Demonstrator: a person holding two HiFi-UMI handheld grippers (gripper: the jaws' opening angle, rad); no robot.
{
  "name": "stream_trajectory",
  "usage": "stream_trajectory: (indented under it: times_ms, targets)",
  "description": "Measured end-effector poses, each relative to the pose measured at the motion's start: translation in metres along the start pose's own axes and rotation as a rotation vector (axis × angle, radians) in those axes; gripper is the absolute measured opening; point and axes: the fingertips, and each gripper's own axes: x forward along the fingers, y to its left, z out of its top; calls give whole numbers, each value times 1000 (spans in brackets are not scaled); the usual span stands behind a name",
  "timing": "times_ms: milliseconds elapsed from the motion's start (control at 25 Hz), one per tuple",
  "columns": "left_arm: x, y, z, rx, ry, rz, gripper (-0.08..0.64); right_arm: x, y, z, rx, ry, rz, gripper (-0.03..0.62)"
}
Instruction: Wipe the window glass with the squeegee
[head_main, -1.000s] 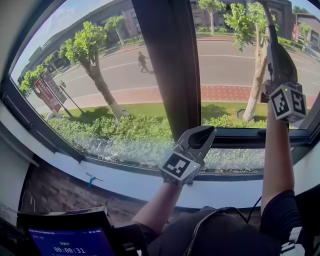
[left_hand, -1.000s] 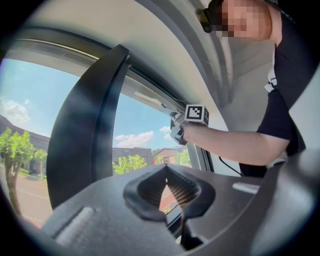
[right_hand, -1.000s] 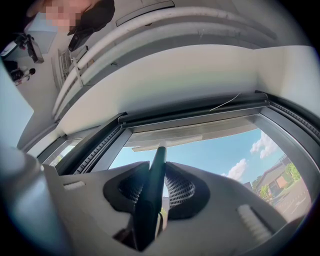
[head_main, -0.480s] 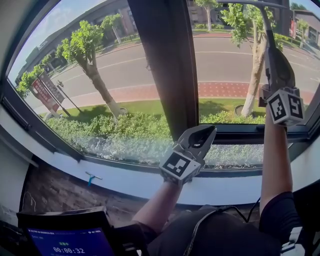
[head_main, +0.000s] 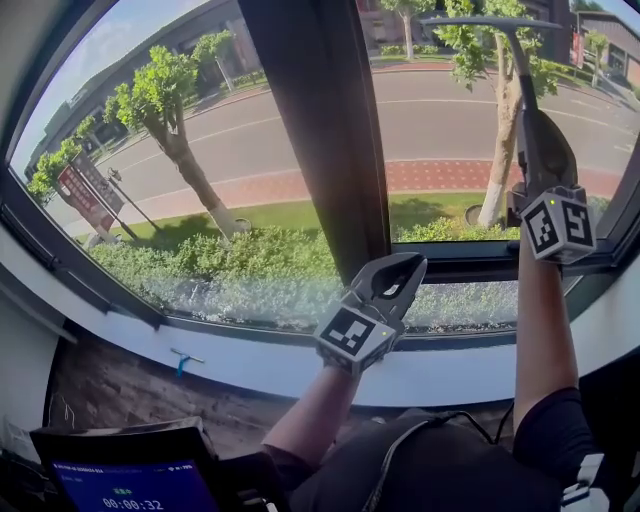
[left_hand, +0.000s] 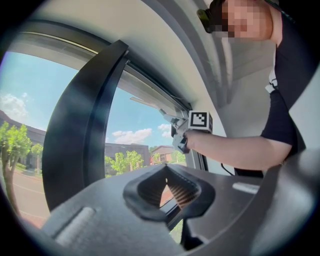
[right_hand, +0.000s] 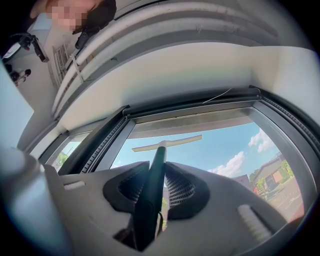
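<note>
Right gripper, raised at the right pane, jaws clamped on the squeegee handle, its blade high up at the window glass. Left gripper, lower, near the central mullion, jaws together, holding nothing

Two hand-held grippers, one squeegee, two window panes
</note>
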Motion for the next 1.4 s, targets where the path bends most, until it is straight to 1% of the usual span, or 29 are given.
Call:
stream_trajectory:
  times_ms: [520, 840, 1120, 1400]
  targets:
    - [2, -3, 0, 7, 1, -13, 3, -27, 5, -31, 25, 58, -19, 101]
    - [1, -10, -5, -8, 1, -27, 3, -52, 8, -48, 35, 105, -26, 101]
    - [0, -12, -7, -12, 6, -35, 3, -75, 11, -68, 75, 150, -40, 100]
    - [-1, -12, -10, -13, 11, -40, 3, -93, 12, -85, 89, 188, -54, 100]
